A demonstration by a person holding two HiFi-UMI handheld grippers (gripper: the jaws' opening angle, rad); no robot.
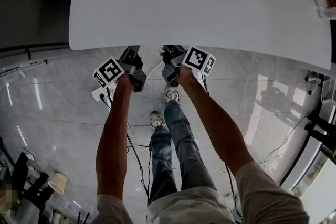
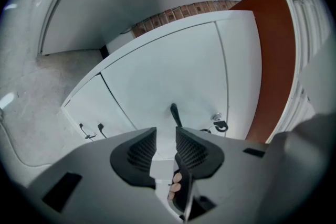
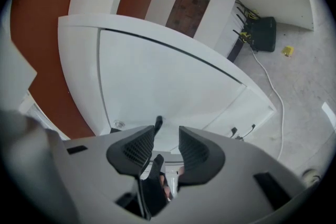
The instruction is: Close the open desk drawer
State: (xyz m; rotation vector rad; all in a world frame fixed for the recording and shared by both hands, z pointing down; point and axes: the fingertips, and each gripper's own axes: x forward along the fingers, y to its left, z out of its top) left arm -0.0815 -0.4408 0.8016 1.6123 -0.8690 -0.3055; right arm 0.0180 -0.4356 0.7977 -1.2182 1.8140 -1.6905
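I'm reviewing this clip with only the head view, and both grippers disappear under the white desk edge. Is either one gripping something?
Observer: No. The left gripper has its jaws apart with nothing between them; a black handle stands just beyond the gap.
Operator: And the right one?
Observer: The right gripper is open and empty too, facing the same handle.
Operator: Does the drawer look shut?
Observer: The white front panel appears flush with the neighbouring panel; I see no gap.
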